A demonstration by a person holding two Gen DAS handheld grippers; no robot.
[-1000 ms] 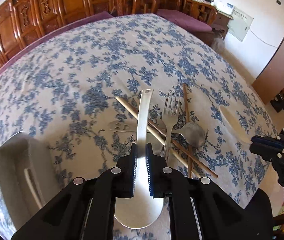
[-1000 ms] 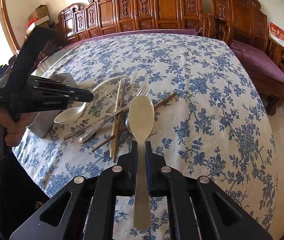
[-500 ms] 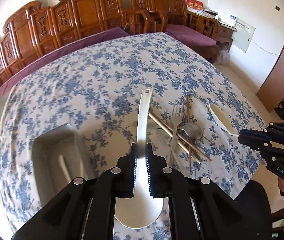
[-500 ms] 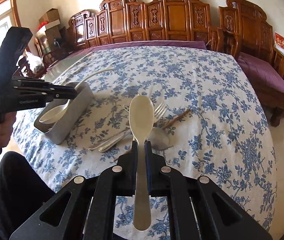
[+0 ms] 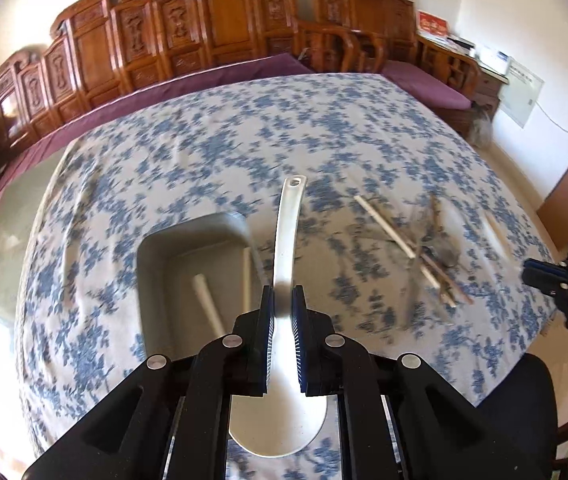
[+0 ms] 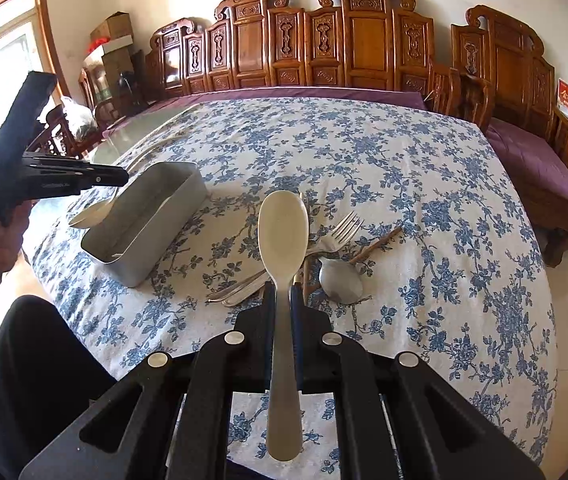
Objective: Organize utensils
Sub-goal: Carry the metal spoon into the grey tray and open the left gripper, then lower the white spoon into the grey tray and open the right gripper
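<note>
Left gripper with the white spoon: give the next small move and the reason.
Probably carry it a little further over the grey tray and lower it. The left gripper is shut on the white spoon, whose handle hangs near the tray's right wall, not yet inside. White utensils already lie in there.

Two wrist views over the table

Both look steeply down from close above the table; each shows the grey box on it.
</note>
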